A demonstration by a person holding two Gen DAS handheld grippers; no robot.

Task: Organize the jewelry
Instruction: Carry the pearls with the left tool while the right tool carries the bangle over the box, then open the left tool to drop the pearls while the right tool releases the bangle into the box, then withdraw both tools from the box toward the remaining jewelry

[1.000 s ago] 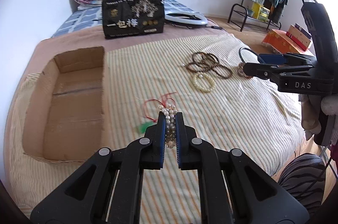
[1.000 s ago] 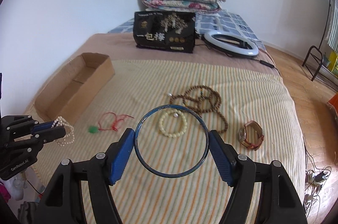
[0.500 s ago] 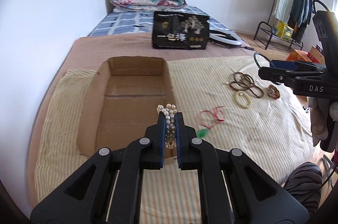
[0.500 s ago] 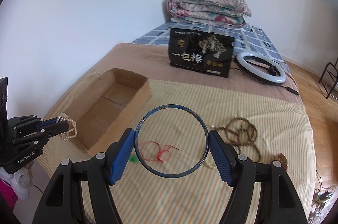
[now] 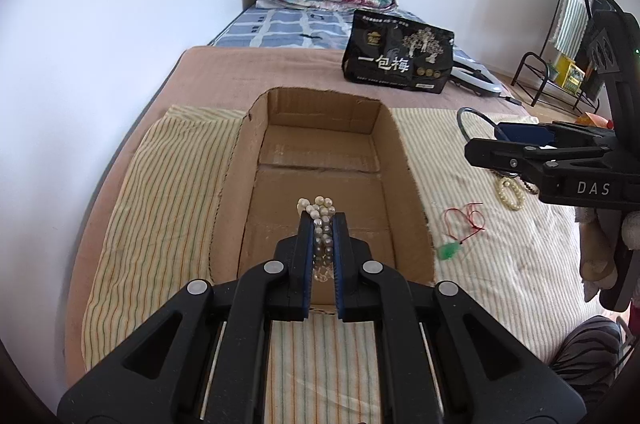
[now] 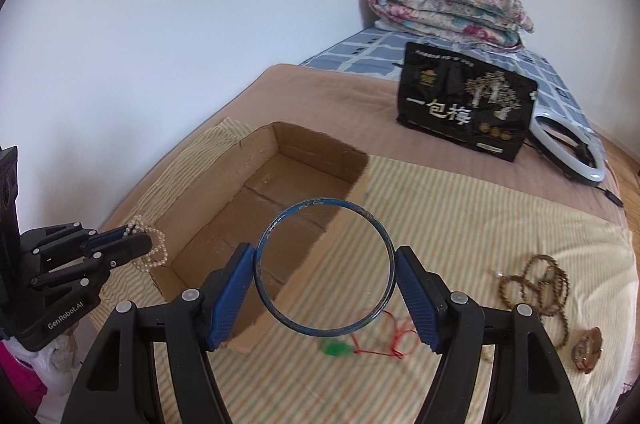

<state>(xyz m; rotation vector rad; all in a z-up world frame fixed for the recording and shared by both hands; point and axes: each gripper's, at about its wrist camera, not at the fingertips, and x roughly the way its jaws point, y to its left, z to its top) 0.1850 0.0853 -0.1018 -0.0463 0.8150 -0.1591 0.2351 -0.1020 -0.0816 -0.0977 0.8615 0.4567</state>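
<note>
My left gripper [image 5: 322, 224] is shut on a pearl bracelet [image 5: 319, 209] and holds it over the near end of an open cardboard box [image 5: 320, 128]. The same gripper [image 6: 140, 244] and pearl bracelet [image 6: 154, 250] show at the left of the right wrist view, beside the box [image 6: 256, 160]. My right gripper [image 6: 325, 266] is shut on a blue bangle [image 6: 325, 202] above the box's right wall. It shows in the left wrist view [image 5: 480, 148], right of the box, with the bangle [image 5: 466, 116].
On the striped blanket [image 6: 460, 224] lie a red cord with a green pendant [image 6: 380, 340], brown bead strings [image 6: 536, 284], a watch [image 6: 588, 348] and a cream bead bracelet [image 5: 510, 190]. A black package [image 6: 464, 104], a ring light [image 6: 572, 148] and a folded quilt [image 6: 444, 8] lie farther back.
Both grippers have swung left toward the box with their jewelry still held. The left gripper now stands over the box's near end and the right one beside its right wall.
</note>
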